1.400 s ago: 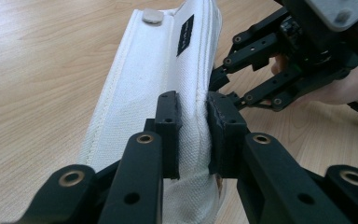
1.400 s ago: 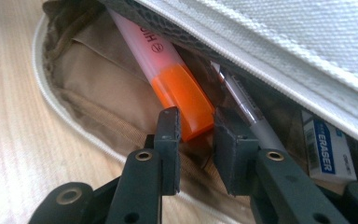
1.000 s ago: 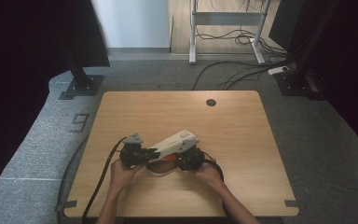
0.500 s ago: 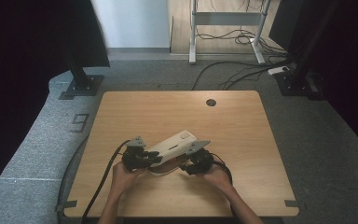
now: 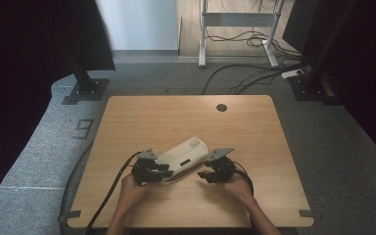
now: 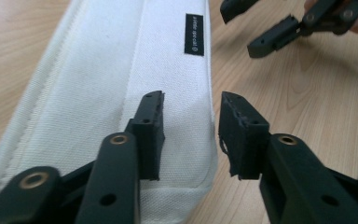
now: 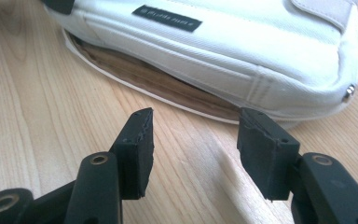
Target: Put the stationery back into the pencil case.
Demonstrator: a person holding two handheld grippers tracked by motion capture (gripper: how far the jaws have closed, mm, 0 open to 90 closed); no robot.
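Item 1: white fabric pouch (image 5: pixel 183 154) with a black label (image 6: pixel 194 40), lying flat on the wooden worktop (image 5: pixel 176 117), long axis running 1 to 7 o'clock, at the near centre.

Item 2: left gripper (image 6: pixel 191 135), at the pouch's 7 o'clock end. Fingers had just been opening; they stood apart over the pouch's edge, with fabric between them but not pressed.

Item 3: right gripper (image 7: pixel 193 149), just at 4 o'clock of the pouch, apart from it. Fingers parted, holding nothing, above bare wood.
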